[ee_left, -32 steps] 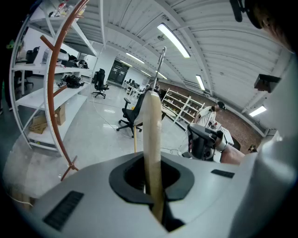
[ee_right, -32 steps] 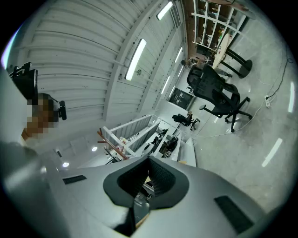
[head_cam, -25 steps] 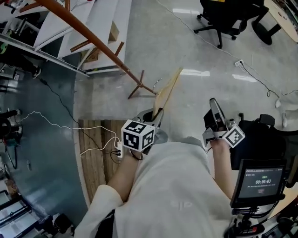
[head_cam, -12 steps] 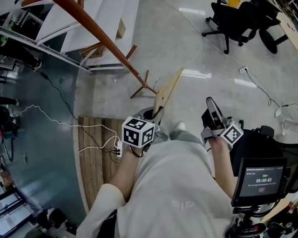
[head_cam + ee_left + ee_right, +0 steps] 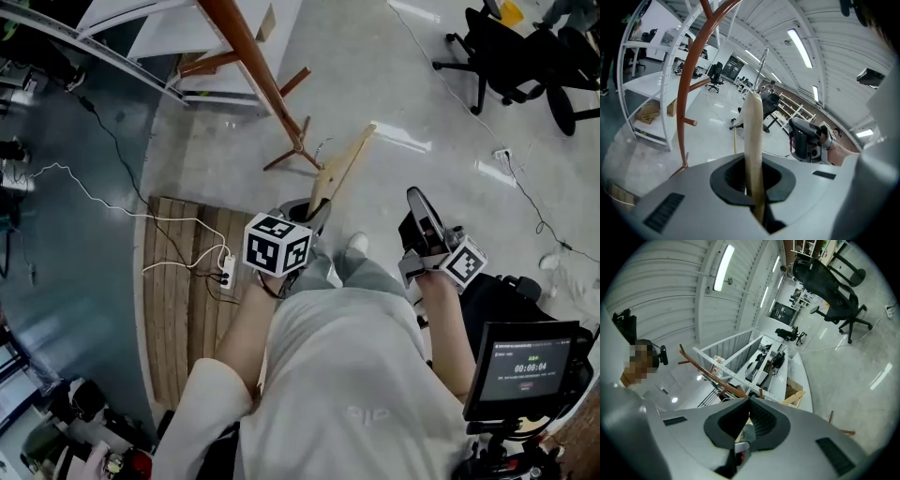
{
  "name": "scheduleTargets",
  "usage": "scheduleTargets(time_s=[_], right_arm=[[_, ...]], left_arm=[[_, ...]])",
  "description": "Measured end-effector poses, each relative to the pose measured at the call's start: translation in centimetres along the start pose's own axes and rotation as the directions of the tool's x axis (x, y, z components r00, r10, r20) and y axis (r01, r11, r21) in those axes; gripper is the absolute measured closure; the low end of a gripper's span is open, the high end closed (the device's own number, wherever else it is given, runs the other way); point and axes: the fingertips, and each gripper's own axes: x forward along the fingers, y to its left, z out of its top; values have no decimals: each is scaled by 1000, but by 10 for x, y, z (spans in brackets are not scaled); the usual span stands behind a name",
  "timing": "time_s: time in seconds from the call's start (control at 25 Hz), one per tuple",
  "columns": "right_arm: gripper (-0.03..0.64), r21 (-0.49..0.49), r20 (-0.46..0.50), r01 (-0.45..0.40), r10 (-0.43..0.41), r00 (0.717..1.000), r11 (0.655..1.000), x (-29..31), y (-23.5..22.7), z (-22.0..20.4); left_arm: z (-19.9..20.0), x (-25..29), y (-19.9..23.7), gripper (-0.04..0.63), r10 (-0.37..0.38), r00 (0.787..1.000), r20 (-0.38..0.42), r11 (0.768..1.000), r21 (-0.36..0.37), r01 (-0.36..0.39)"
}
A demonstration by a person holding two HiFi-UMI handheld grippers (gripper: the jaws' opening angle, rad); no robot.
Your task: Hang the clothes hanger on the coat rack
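A light wooden clothes hanger (image 5: 342, 167) with a metal hook sticks up and forward out of my left gripper (image 5: 316, 210), which is shut on its lower arm. In the left gripper view the hanger (image 5: 753, 136) runs straight up between the jaws. The reddish-brown coat rack (image 5: 251, 58) slants across the top of the head view, its feet on the floor just beyond the hanger's hook. Its curved pole (image 5: 688, 79) and a peg stand left of the hanger. My right gripper (image 5: 420, 217) is held at the right, shut with nothing in it, apart from the hanger.
White shelving (image 5: 141, 33) stands behind the rack. A wooden board (image 5: 178, 291) with a power strip (image 5: 225, 274) and white cable lies on the floor at left. Black office chairs (image 5: 511, 56) stand at the far right. A black stand with a screen (image 5: 525, 364) is at my right.
The rack has come closer and shifted right in the head view as the person stepped toward it. Both grippers keep their pose, the left still holding the hanger.
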Motion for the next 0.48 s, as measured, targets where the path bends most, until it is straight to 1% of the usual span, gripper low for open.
scheduleTargets(time_s=[0.24, 0.4, 0.48], right_arm=[[609, 33, -69, -25, 28, 997, 999, 43, -20, -28], [609, 61, -114, -7, 14, 993, 998, 59, -41, -48], [609, 70, -135, -23, 32, 990, 997, 69, -50, -60]], left_arm=[[-11, 9, 42, 592, 35, 999, -29, 999, -25, -36], [-26, 17, 68, 592, 61, 997, -36, 996, -70, -64], [-35, 23, 84, 592, 72, 997, -42, 994, -85, -75]])
